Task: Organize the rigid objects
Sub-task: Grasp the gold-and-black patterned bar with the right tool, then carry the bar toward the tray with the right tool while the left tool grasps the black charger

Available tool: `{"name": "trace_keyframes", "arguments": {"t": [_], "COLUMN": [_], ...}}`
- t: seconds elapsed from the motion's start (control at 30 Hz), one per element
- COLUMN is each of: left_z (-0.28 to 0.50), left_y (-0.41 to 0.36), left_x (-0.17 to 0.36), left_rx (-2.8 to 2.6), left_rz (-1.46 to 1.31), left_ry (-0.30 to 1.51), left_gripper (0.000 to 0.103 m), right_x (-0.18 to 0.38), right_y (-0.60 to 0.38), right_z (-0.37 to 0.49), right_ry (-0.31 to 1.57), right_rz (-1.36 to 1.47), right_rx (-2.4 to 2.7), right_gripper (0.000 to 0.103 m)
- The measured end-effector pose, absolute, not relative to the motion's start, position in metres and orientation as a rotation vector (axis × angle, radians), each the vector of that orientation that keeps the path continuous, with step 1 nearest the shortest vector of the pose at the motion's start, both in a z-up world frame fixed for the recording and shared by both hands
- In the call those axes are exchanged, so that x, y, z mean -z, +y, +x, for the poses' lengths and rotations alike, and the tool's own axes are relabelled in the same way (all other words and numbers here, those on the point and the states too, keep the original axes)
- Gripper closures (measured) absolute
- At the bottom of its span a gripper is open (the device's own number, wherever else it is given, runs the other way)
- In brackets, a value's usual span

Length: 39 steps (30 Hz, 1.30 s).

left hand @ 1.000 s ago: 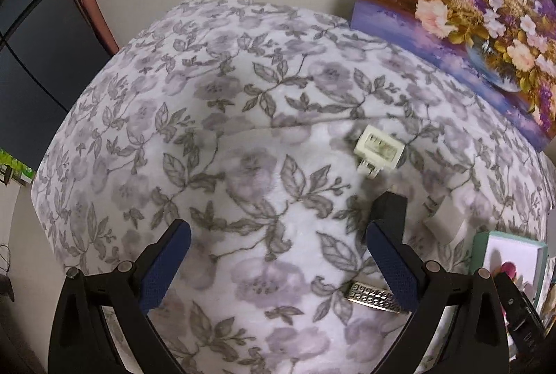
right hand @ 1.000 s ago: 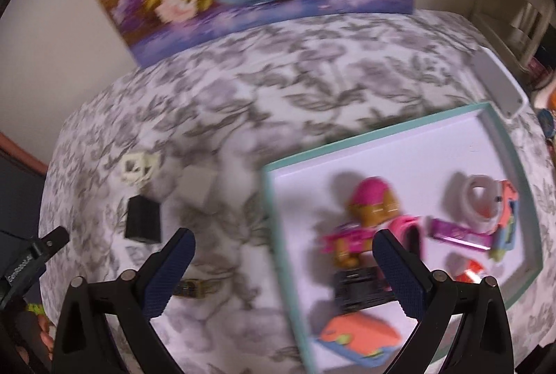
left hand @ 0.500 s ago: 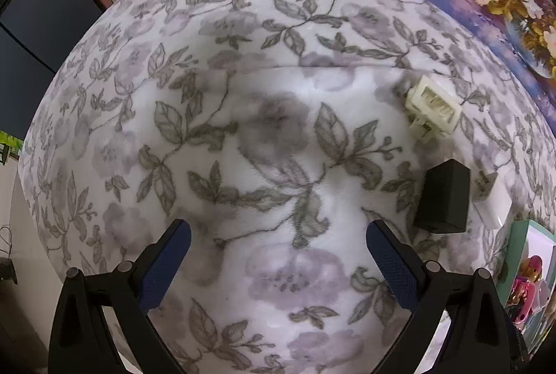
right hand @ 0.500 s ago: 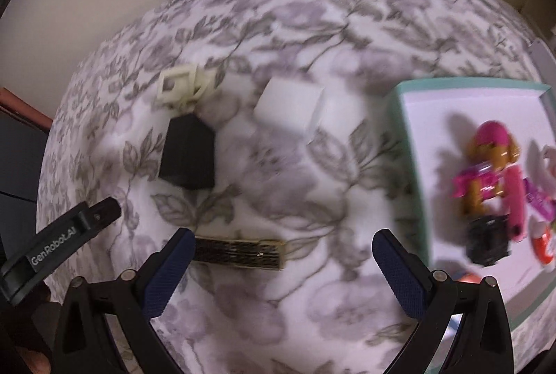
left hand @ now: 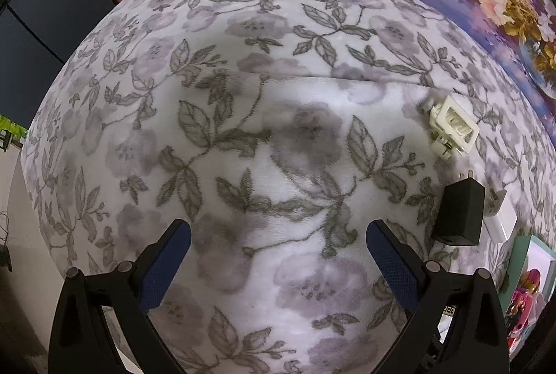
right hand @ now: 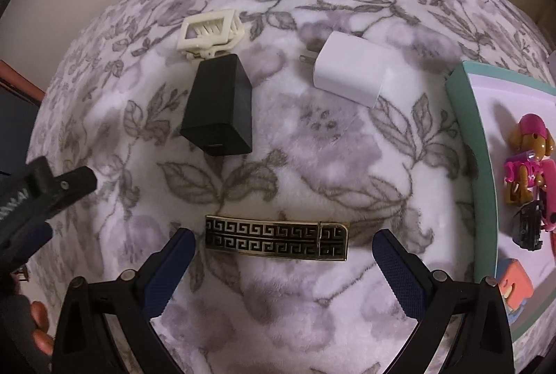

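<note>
1. The right gripper (right hand: 283,247) stands wide open with nothing between its blue-padded fingers (right hand: 396,269) — it hovers low over the grey-and-lilac floral fleece cloth (right hand: 312,144).
2. Between those fingers, at lower centre of the right wrist view, lies a flat black-and-gold bar with a Greek-key pattern (right hand: 276,237), lengthwise across the frame and touching neither finger.
3. Above it, left of centre, a black rectangular plug charger (right hand: 219,106) lies on the cloth; its far end is right by a cream plastic hair claw clip (right hand: 208,33).
4. A white cube-shaped plug charger (right hand: 351,73) sits at upper right of centre, prongs pointing left, well apart from the black one.
5. At the right edge, a teal-rimmed white tray (right hand: 469,137) holds a pink-and-brown toy dog figure (right hand: 528,158), a small black item and an orange block.
6. The left gripper (left hand: 278,242) is likewise spread wide and empty — only cloth lies between its fingers, while the chargers and clip sit at the right of its frame.
</note>
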State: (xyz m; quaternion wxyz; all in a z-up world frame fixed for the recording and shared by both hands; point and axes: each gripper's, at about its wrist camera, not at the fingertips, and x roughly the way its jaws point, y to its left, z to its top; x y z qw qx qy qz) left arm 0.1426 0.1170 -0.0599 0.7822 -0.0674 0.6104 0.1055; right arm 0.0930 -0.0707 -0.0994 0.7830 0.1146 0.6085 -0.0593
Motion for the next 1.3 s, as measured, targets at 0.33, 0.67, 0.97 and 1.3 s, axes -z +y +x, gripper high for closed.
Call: {"name": "trace_keyframes", "arguments": {"t": [0.33,0.67,0.97,1.3], "left_z": [0.143,0.143,0.146,0.153], "left_y": [0.112,0.111,0.104,0.084], "left_x": [0.060,0.060,0.057,0.052], "left_rx": [-0.215,-0.208,-0.176,-0.067], "left_rz": [-0.138,-0.134,-0.137,-0.206], "left_ry": [1.319,1.317,1.314,1.289], "left_gripper": [0.002,0.002,0.002,0.002], "right_x": [0.112,0.111,0.101,0.072], "right_y": [-0.044,-0.034,-0.052,-0.098], "right_z": [0.096,0.090,0.085,0.092], "right_ry": [1.289,1.285,1.295,1.231], "right_rz": [0.173,0.141,0.139,0.182], "right_rx": [0.201,0.212,0.198,0.210], "right_gripper": [0.000,0.008,0.019,0.019]}}
